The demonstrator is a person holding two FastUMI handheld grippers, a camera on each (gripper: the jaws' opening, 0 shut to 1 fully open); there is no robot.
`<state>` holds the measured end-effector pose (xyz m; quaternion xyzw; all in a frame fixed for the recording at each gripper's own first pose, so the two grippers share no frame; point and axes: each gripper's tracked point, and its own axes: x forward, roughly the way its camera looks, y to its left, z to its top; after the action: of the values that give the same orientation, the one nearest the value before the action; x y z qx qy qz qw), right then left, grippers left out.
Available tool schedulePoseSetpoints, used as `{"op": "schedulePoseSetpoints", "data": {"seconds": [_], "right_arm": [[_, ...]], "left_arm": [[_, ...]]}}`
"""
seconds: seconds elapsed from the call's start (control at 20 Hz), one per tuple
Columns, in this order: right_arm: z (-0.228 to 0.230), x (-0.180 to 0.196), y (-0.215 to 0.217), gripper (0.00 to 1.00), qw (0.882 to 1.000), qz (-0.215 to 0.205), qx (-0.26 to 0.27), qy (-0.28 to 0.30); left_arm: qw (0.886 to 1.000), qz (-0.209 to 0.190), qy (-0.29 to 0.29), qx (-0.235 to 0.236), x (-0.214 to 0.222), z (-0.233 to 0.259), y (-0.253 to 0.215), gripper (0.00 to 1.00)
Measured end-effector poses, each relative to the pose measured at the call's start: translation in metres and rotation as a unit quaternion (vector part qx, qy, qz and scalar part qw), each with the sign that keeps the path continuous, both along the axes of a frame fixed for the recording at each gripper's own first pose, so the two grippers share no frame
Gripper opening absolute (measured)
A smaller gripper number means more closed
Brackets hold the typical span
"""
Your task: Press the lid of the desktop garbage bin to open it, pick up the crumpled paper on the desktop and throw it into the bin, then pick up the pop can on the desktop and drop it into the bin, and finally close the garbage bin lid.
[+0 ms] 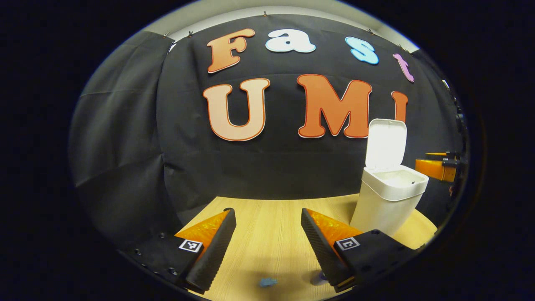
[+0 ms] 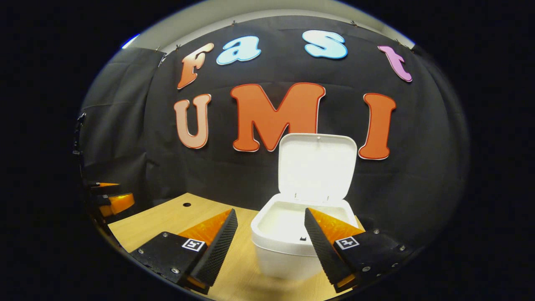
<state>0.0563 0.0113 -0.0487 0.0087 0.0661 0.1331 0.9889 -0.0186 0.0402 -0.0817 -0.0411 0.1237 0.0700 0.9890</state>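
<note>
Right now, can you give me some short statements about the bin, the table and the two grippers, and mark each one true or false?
1. The bin's lid stands open. True.
2. The right gripper is shut on a pop can. False: its fingers are apart with nothing between them.
3. The bin stands on a wooden table. True.
4. The left gripper holds crumpled paper. False: it is open and holds nothing.
5. The bin is black. False: it is white.

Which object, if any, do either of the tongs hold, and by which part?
Nothing is held. The left tongs and the right tongs are both open and empty; the bin stands with its lid up.
</note>
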Motion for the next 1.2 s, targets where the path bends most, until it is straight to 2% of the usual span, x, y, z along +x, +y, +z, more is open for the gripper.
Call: {"op": "schedulePoseSetpoints", "data": {"seconds": [0.15, 0.2, 0.45, 0.6, 0.75, 0.9, 0.95, 1.0, 1.05, 1.2], "right_arm": [[-0.033, -0.016, 0.024, 0.97, 0.998, 0.050, -0.017, 0.041], [-0.040, -0.022, 0.032, 0.97, 0.996, 0.067, -0.019, 0.047], [-0.058, -0.045, 0.061, 0.98, 0.991, 0.116, -0.015, 0.058], [-0.068, -0.057, 0.083, 0.98, 0.987, 0.145, -0.010, 0.066], [-0.092, -0.069, 0.100, 0.98, 0.984, 0.146, -0.002, 0.101], [-0.126, -0.078, 0.113, 0.98, 0.982, 0.129, -0.023, 0.137], [-0.134, -0.083, 0.119, 0.98, 0.981, 0.128, -0.030, 0.144], [-0.140, -0.086, 0.125, 0.98, 0.980, 0.129, -0.036, 0.150], [-0.149, -0.094, 0.131, 0.98, 0.978, 0.131, -0.043, 0.159], [-0.165, -0.104, 0.142, 0.98, 0.974, 0.130, -0.060, 0.173]], "left_arm": [[1.000, 0.009, 0.009, -0.004, -0.004, -0.007, 0.000, 0.97], [1.000, 0.012, 0.013, -0.006, -0.004, -0.010, -0.001, 1.00], [0.999, 0.019, 0.040, -0.015, -0.006, -0.029, -0.001, 1.00], [0.998, 0.009, 0.061, -0.030, -0.002, -0.046, 0.000, 1.00], [0.996, -0.007, 0.086, -0.037, 0.002, -0.066, 0.002, 1.00], [0.994, -0.030, 0.103, -0.032, 0.004, -0.082, 0.007, 0.97], [0.993, -0.037, 0.111, -0.035, 0.005, -0.088, 0.009, 1.00], [0.991, -0.045, 0.118, -0.039, 0.005, -0.092, 0.010, 0.97], [0.990, -0.052, 0.125, -0.042, 0.007, -0.098, 0.010, 1.00], [0.986, -0.074, 0.143, -0.046, 0.009, -0.113, 0.009, 1.00]]}}
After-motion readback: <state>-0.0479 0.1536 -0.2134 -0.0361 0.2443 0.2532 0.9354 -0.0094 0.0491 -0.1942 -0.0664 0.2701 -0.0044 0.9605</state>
